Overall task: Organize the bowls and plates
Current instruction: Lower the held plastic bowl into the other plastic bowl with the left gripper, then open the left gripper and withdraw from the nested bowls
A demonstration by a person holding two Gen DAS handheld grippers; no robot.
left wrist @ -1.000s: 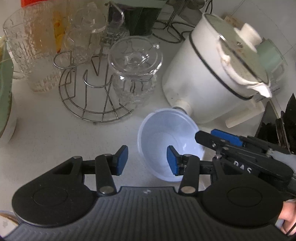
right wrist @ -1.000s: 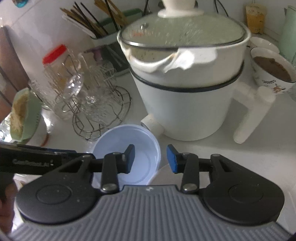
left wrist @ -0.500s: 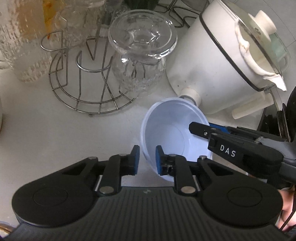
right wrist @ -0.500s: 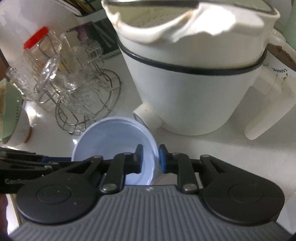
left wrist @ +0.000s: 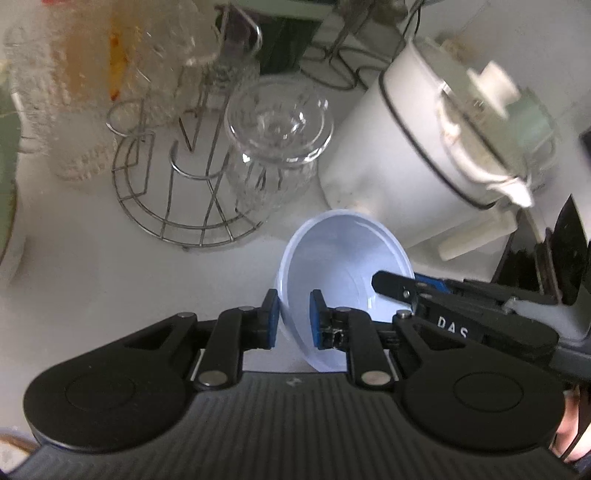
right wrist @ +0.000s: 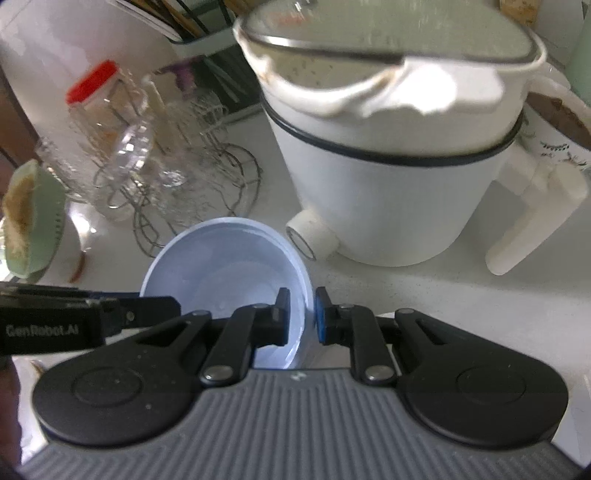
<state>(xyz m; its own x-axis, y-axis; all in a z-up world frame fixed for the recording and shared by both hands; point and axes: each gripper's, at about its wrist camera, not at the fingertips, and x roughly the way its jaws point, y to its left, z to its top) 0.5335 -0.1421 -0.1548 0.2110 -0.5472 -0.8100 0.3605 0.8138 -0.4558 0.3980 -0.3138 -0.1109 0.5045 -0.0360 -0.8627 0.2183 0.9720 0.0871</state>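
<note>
Pale-blue bowl [left wrist: 343, 258] tilted, mouth facing up, left gripper [left wrist: 291, 319] and right gripper [right wrist: 301, 314] clamped on opposite rims

right gripper [left wrist: 417, 291] — "DAS" on its arm | left gripper [right wrist: 147, 310] — "GenRobot.AI" on its arm

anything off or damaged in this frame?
Yes: the white pot has a torn, ragged edge hanging below its glass lid. The blue bowl sits tilted, each gripper pinching an opposite side of its rim.
</note>
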